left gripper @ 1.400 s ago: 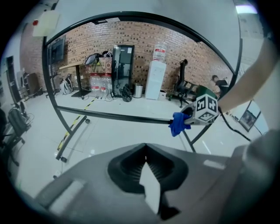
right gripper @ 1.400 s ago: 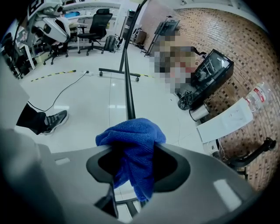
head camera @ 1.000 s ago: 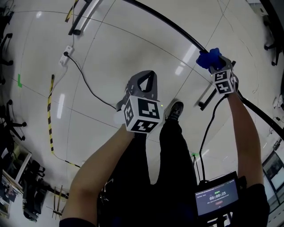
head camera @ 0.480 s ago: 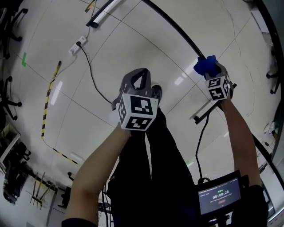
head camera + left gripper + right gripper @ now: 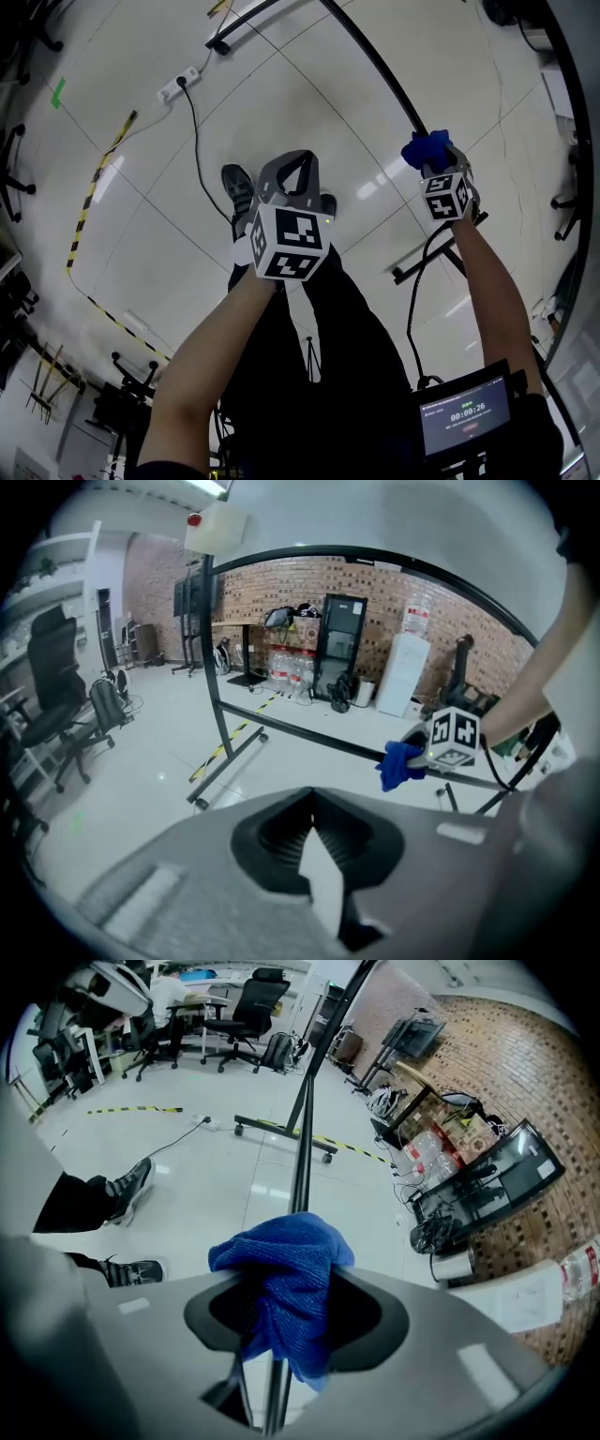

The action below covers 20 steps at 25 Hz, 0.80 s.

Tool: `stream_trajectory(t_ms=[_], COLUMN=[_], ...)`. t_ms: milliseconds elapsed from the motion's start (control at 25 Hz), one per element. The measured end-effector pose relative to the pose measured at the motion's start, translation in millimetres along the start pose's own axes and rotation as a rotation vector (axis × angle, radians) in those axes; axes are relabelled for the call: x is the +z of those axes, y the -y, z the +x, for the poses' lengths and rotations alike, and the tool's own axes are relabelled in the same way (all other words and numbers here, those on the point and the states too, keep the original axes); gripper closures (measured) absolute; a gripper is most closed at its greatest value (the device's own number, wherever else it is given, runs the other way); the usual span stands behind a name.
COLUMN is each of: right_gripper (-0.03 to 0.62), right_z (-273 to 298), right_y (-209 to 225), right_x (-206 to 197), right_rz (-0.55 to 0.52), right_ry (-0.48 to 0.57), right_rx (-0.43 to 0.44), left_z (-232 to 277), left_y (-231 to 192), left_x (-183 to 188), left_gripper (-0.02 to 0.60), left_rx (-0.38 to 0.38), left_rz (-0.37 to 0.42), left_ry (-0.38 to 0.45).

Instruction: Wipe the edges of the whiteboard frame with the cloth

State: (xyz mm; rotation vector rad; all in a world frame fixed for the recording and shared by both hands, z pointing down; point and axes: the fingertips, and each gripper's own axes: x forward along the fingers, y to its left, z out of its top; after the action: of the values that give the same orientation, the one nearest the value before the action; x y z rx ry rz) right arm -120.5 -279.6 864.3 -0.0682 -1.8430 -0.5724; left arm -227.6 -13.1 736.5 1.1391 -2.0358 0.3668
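My right gripper is shut on a bunched blue cloth, and the cloth rests against the dark bar of the whiteboard frame. In the right gripper view the cloth fills the gap of the gripper, with the frame bar running straight ahead from under it. My left gripper hangs in front of my body, shut and holding nothing, well left of the bar. From the left gripper, the cloth shows on the frame's lower rail.
A power strip with a black cable lies on the pale floor, near yellow-black tape. The person's shoes stand below the left gripper. The frame's foot sticks out on the floor. Office chairs stand further off.
The right gripper with the cloth has slid along the frame bar, lower and a little left in the head view. The person has stepped, a second shoe now showing. The left gripper stays shut.
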Motion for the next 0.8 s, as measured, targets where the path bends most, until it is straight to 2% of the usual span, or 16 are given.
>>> stream_trajectory(t_ms=[200, 480, 800], right_gripper=[0.399, 0.399, 0.398], right_z=[9, 18, 27], right_y=[2, 9, 15], right_x=[30, 61, 90], right_rz=[-0.064, -0.057, -0.088], right_ry=[-0.014, -0.010, -0.032], right_rx=[0.036, 0.005, 0.018], left_z=[0, 9, 17], left_y=[-21, -54, -89], left_x=[-3, -1, 12], left_gripper=[0.578, 0.578, 0.578], left_rx=[0.006, 0.008, -0.001], left_rz=[-0.033, -0.064, -0.092], left_ry=[0.000, -0.004, 0.004])
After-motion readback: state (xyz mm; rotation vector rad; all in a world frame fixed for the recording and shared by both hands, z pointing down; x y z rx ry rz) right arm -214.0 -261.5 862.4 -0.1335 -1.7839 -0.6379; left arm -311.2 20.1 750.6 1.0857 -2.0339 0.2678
